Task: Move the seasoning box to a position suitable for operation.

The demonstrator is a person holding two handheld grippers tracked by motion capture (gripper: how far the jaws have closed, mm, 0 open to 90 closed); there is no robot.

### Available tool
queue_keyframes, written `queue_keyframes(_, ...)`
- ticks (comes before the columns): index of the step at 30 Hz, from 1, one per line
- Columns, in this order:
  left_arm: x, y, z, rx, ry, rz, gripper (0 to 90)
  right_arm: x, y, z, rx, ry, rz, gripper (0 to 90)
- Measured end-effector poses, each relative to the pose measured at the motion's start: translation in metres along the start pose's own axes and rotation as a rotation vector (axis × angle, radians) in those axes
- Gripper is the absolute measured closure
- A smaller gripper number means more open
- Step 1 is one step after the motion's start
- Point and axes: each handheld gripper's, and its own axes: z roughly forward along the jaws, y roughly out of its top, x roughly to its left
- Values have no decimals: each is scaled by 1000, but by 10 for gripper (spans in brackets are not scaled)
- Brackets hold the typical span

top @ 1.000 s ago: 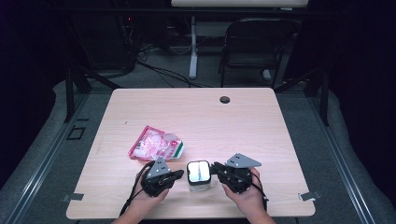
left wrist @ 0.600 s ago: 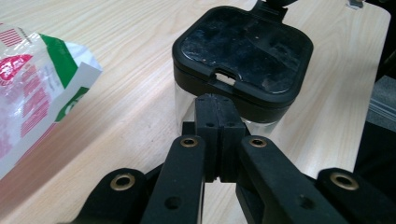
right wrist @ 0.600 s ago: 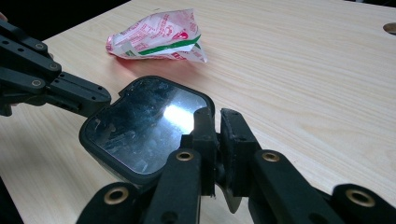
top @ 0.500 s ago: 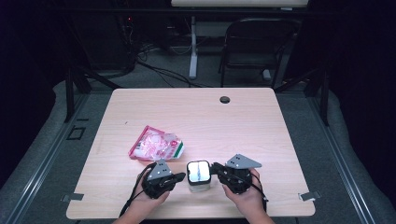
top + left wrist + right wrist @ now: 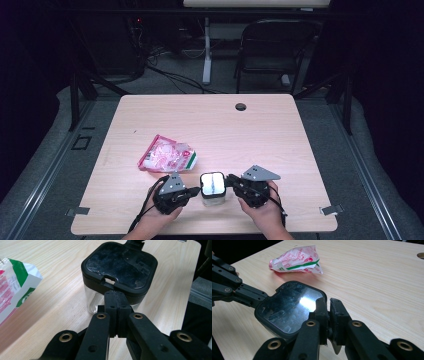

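Note:
A clear container with a black lid stands near the table's front edge, between my two grippers. My left gripper is shut with nothing between its jaws. Its tips touch the front latch of the lid. From the other side my right gripper reaches the lid. Its jaws stand almost together, pinching the lid's rim at one corner. The left gripper's tips meet the lid's far edge in the right gripper view.
A red, white and green snack bag lies just behind the left gripper, also seen as the bag and the bag. A cable hole sits at the table's back. Chair and desk legs stand behind the table.

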Motion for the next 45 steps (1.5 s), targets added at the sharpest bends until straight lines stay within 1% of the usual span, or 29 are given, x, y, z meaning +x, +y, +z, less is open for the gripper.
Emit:
queue_keyframes(3,0,0,-1,2,2,4,900,0,0,0,-4,0,2,846)
queue_keyframes(7,0,1,-2,-11,-8,-8,900,0,0,0,-3,0,8,846)
queue_keyframes(11,0,2,-3,-13,-6,-4,900,0,-1,0,-3,2,9,845)
queue_keyframes(13,0,2,-3,-19,-7,-10,900,-1,-1,0,-1,2,8,845)
queue_keyframes(17,0,3,-3,-17,-11,-12,900,-1,-1,0,-5,2,12,845)
queue_keyframes(19,-1,4,-3,-24,-20,-10,900,-1,-1,0,-6,2,13,846)
queue_keyframes(22,-2,5,-2,-24,-18,-3,900,-1,-1,0,-10,-1,16,844)
queue_keyframes(25,-3,5,-2,-28,-22,-8,900,-1,-2,0,-15,-2,19,840)
queue_keyframes(31,-3,6,-2,-25,-19,-5,900,-1,-2,0,-13,-7,14,814)
queue_keyframes(32,-3,6,-3,-22,-14,-3,900,-1,-2,0,-13,-3,12,790)
queue_keyframes(35,-3,6,-3,-22,-14,-2,900,-1,-2,0,-9,-6,1,782)
queue_keyframes(36,-3,7,-3,-27,-21,-3,900,0,-2,-2,-7,-6,-4,773)
queue_keyframes(39,-3,8,-3,-32,-21,1,900,1,-2,-3,-6,-7,-6,764)
queue_keyframes(40,-3,8,-3,-36,-22,3,900,2,-3,-6,-6,-3,-13,742)
queue_keyframes(41,-3,8,-3,-36,-22,3,900,2,-3,-6,-6,-3,-13,742)
queue_keyframes(42,-3,9,-4,-32,-18,5,900,3,-4,-8,-11,4,-19,712)
queue_keyframes(43,-3,10,-4,-37,-25,4,900,3,-4,-8,-11,4,-19,712)
queue_keyframes(45,-3,11,-3,-41,-27,3,900,5,-6,-11,-3,12,-34,658)
